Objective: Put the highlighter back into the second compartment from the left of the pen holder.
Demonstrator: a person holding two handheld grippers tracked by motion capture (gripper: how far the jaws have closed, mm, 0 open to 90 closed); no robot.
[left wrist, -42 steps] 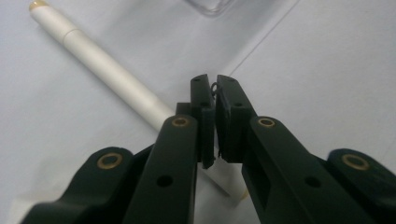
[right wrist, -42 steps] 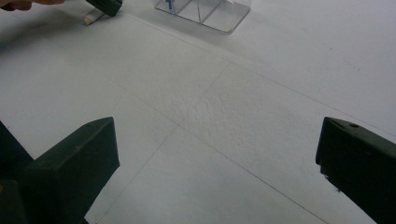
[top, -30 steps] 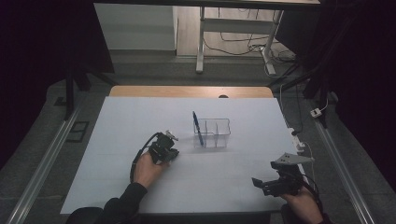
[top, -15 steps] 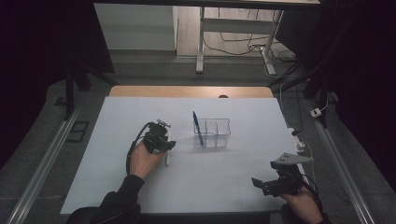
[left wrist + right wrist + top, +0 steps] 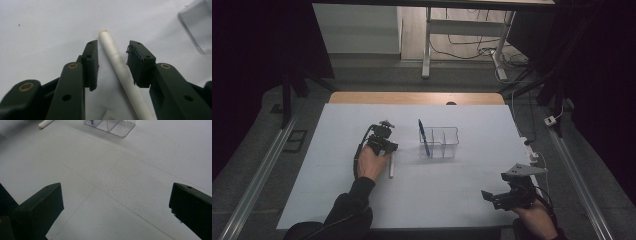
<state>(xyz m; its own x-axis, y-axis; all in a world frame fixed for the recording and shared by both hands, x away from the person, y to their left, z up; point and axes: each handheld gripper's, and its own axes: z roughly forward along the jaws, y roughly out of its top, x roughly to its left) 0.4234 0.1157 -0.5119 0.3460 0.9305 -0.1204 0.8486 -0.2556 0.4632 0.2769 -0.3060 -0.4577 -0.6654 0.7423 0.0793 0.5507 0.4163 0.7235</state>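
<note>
A white table [image 5: 337,200] fills the middle of the high view, with a clear divided organizer [image 5: 439,142] just right of centre holding a blue pen [image 5: 424,137] upright in its left compartment. Left of it, the left gripper [image 5: 112,62] sits low with its jaws parted on either side of a white stick [image 5: 120,72] lying flat, not yet pinching it. To grab it cleanly I'd centre it between the pads, then squeeze, while the right gripper [image 5: 492,197] waits wide open at lower right.

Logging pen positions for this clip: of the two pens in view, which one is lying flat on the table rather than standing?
The white pen, lying on the table between the open jaws of the left gripper. The blue pen stands leaning in the clear organizer.
</note>
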